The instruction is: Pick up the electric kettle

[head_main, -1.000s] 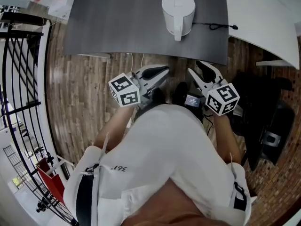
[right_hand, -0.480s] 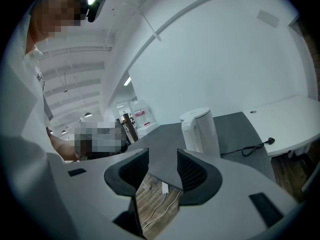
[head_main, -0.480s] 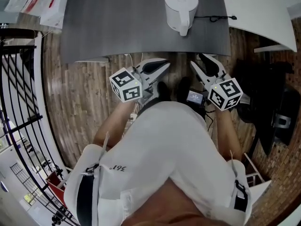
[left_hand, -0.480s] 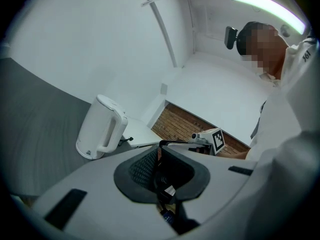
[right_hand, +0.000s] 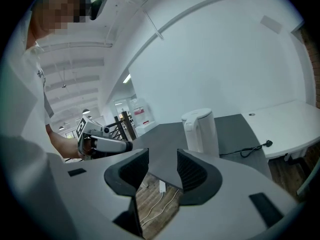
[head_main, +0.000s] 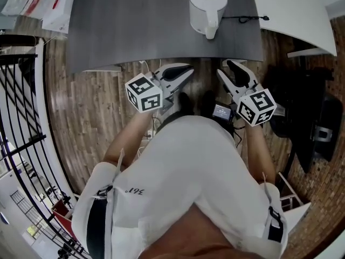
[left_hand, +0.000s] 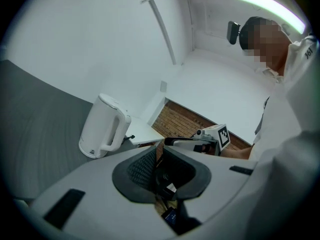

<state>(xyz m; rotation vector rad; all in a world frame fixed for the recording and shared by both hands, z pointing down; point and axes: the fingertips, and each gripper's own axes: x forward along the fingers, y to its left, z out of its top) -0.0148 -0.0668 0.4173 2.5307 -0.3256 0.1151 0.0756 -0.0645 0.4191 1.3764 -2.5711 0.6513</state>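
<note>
The smooth white plastic electric kettle (head_main: 207, 7) stood upright on the matte dark grey table (head_main: 135, 26), well ahead of both tools, its loop handle (head_main: 211, 28) turned toward the person. It looked rigid and slick-walled, and might be heavy if filled, so the handle seemed the surest hold. The left gripper (head_main: 186, 72) had its jaws together on nothing. The right gripper (head_main: 224, 69) stood wide open and empty.
</note>
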